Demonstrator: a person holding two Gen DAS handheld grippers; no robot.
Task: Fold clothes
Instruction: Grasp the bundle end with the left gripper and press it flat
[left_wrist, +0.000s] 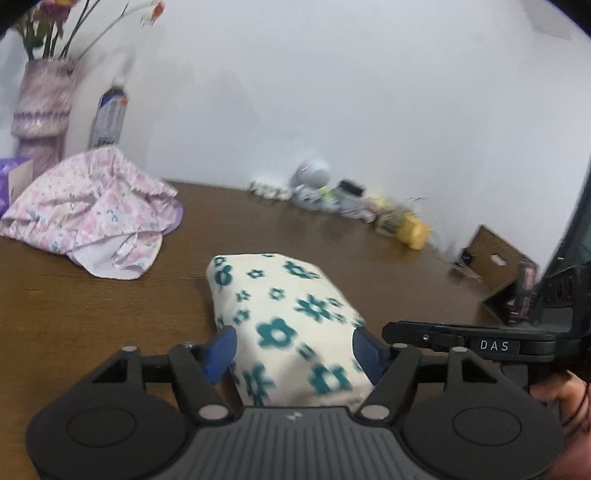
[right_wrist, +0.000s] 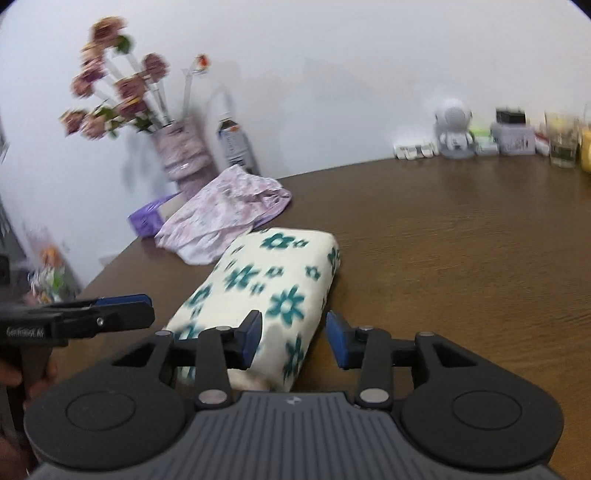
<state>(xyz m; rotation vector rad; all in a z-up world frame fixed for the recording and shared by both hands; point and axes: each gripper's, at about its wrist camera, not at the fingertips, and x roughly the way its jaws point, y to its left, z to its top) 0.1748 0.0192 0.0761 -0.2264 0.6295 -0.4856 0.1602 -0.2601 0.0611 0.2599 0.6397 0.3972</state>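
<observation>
A folded cream cloth with teal flowers (left_wrist: 288, 306) (right_wrist: 273, 280) lies as a thick block on the brown table (left_wrist: 74, 314) (right_wrist: 443, 240). My left gripper (left_wrist: 295, 349) is open, its blue pads spread wide on either side of the block's near end. My right gripper (right_wrist: 293, 339) is open too. Its left pad sits over the cloth's near corner, and bare table shows before its right pad. Each gripper also shows side-on in the other's view, the right one (left_wrist: 461, 336) and the left one (right_wrist: 92, 321), both held by a hand.
A crumpled pink floral garment (left_wrist: 92, 210) (right_wrist: 225, 214) lies behind the block at the left. A vase of flowers (left_wrist: 40, 110) (right_wrist: 181, 151), a bottle (left_wrist: 109, 118) and a purple box (right_wrist: 147, 218) stand by the wall. Small items, a white figurine (right_wrist: 454, 129) among them, line the far edge; a cardboard stand (left_wrist: 495, 266) is at right.
</observation>
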